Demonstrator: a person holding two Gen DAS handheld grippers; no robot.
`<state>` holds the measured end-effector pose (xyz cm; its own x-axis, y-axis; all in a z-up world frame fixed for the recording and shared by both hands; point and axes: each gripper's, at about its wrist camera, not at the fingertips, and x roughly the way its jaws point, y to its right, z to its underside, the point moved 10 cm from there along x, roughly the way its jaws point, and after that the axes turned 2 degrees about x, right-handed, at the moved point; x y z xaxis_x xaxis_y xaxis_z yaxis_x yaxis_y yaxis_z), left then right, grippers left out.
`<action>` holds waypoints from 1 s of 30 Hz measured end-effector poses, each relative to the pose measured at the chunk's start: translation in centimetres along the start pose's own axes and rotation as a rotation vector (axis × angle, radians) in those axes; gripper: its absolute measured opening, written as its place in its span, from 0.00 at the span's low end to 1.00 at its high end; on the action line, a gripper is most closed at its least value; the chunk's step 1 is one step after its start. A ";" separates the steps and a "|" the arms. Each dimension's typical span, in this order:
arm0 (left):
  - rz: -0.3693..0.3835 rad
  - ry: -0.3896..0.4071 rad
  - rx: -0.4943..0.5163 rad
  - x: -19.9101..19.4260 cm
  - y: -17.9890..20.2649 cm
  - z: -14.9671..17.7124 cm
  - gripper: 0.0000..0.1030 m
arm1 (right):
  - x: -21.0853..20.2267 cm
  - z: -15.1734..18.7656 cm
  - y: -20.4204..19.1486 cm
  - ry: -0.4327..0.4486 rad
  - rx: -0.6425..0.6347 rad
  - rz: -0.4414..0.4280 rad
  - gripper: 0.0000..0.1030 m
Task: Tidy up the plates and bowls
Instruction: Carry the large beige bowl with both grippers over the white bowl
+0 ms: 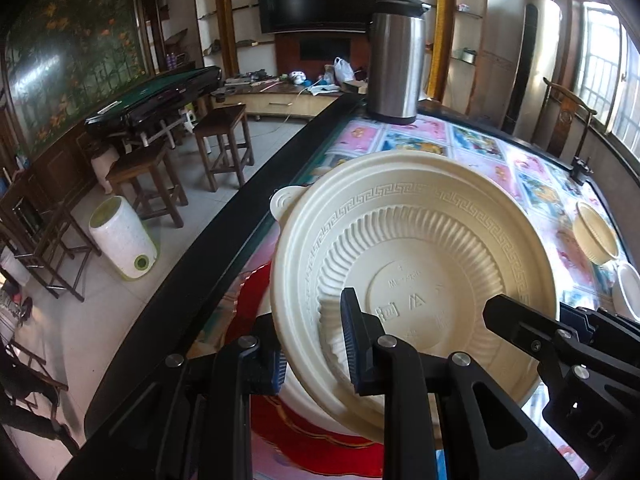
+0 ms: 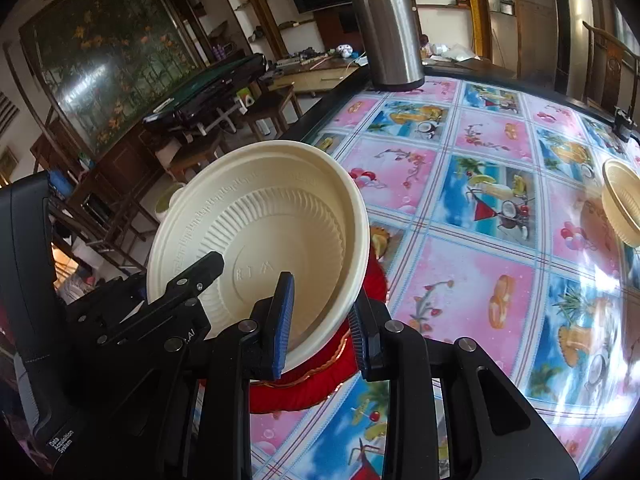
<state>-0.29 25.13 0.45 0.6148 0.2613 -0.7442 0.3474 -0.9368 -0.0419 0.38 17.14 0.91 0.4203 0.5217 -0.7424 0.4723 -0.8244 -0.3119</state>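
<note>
In the left wrist view, a big cream plate (image 1: 420, 248) is seen upside down and tilted, lifted above the tabletop (image 1: 472, 148). Its near rim is pinched by the left tool (image 1: 316, 344), one blue pad on top and the other under the rim. The right tool (image 1: 520, 320) is seen at the lower right, with a black finger laid over the plate's other side. A small round lid-like piece (image 1: 282, 202) is seen just behind the plate. A cream bowl (image 1: 596, 236) is seen far off at the right edge, with another white dish (image 1: 628, 288) just beside it. A steel flask (image 1: 396, 60) is stood at the far end.

In the right wrist view, the same plate (image 2: 260, 232) is held up on a slant, out past the tabletop's (image 2: 480, 272) edge. Its lower rim is pinched between the blue pads of the right tool (image 2: 320, 320). The left tool (image 2: 192, 276) is seen gripping the far side. The bowl (image 2: 624, 200) is seen well apart on the right, and the flask (image 2: 388, 28) at the back.

To do this step well, both grips should be kept tight and moved together, so the thin rim is not bent or twisted. The plate should be kept clear of the flask and put down flat and gently.
</note>
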 end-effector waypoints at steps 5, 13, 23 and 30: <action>-0.004 -0.029 -0.006 0.9 -0.9 1.1 0.22 | 1.4 0.6 -0.7 -0.037 -0.014 0.005 0.26; -0.022 -0.046 0.004 1.6 -1.2 2.2 0.22 | 2.9 2.0 -0.9 -0.079 -0.032 0.036 0.26; -0.019 -0.048 0.003 1.6 -1.5 2.7 0.22 | 3.3 2.5 -0.7 -0.080 -0.048 0.075 0.26; -0.020 -0.047 0.002 1.5 -1.6 2.8 0.23 | 3.1 2.5 -0.7 -0.075 -0.032 0.062 0.26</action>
<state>-1.86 26.36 -2.48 0.5736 0.2683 -0.7740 0.3573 -0.9322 -0.0584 -0.55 18.80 -2.68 0.3910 0.4510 -0.8023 0.4720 -0.8466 -0.2458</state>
